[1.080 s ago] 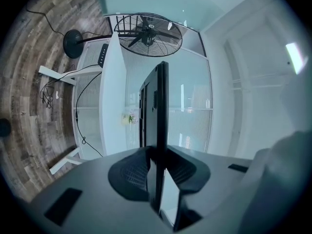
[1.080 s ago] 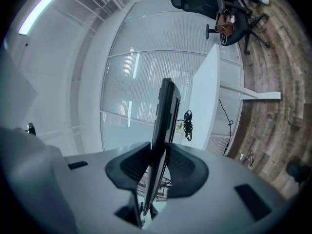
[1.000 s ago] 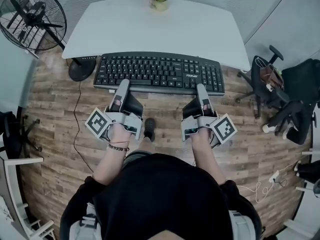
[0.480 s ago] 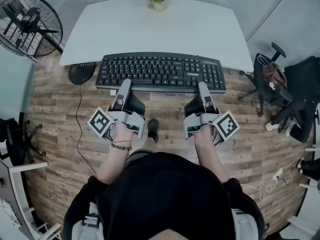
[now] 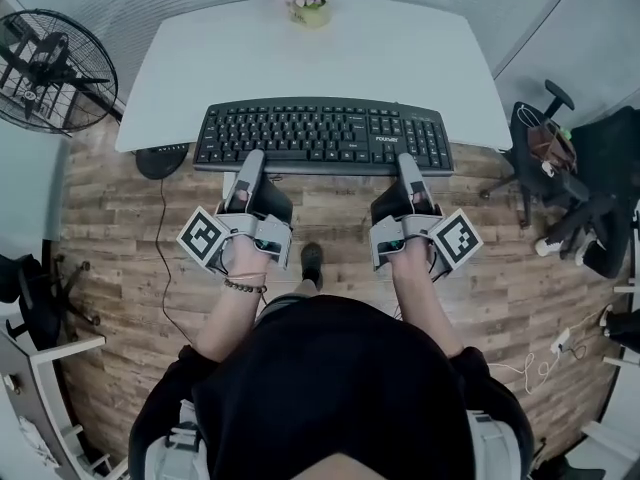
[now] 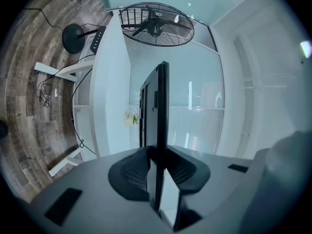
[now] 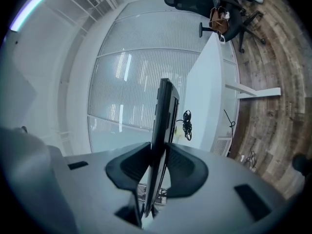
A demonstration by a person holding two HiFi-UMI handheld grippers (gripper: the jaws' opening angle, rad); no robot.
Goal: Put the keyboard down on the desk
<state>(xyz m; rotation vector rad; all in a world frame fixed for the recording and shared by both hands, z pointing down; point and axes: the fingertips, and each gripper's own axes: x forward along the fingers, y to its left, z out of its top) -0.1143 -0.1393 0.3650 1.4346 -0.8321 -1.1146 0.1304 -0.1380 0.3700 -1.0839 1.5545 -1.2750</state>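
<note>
The black keyboard (image 5: 322,136) lies level across the centre of the head view, over the near edge of the white tabletop (image 5: 330,58); whether it touches that surface cannot be told. The left claw (image 5: 252,161) and the right claw (image 5: 407,164) each pinch its near edge, narrow on the thin board. A flower pot (image 5: 309,3) stands at top centre and a fan (image 5: 55,68) at upper left.

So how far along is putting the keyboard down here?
Done: the keyboard is gripped along its near edge by the left gripper and the right gripper. In hand: it hangs over the front of the desk, seemingly not resting on it yet. Left: lower it and let go.
</note>
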